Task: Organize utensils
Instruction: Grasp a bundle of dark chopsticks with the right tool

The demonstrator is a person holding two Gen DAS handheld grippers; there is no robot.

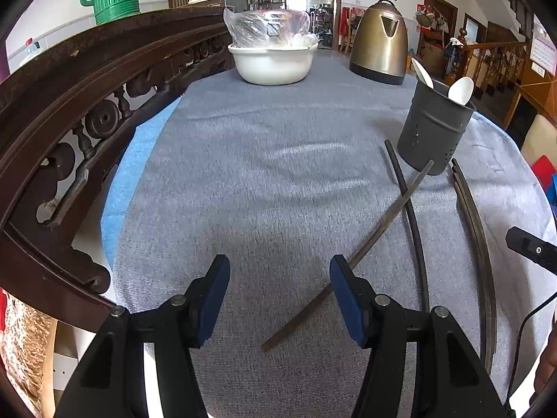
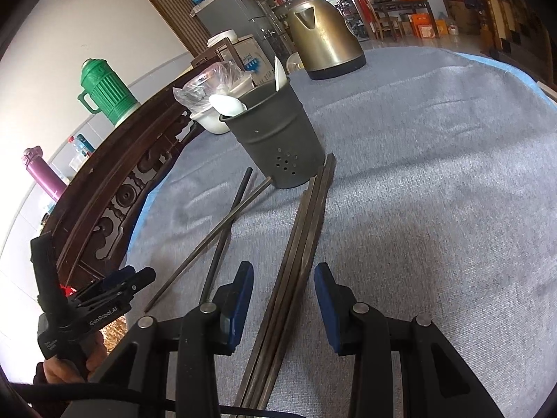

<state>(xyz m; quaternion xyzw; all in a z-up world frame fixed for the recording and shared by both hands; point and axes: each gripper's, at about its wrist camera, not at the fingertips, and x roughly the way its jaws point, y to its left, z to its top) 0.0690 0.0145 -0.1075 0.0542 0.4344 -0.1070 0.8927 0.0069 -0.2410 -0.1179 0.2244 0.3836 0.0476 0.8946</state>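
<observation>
We hold both claws low over the counter, which is covered by a grey cloth. Our left claw is spread wide and holds nothing; one chopstick runs slantwise past its right finger and crosses a second chopstick lying further right. Our right claw is also spread wide, and a bundle of chopsticks lies flat on the cloth between its two fingers, with neither blue pad touching the sticks as far as we can tell. The far end of that bundle reaches the foot of the dark utensil holder, which stands upright with two white spoons sticking out of it. Behind the holder we see a metal kettle and a white bowl with a plastic bag in it, both near the far edge of the counter.
</observation>
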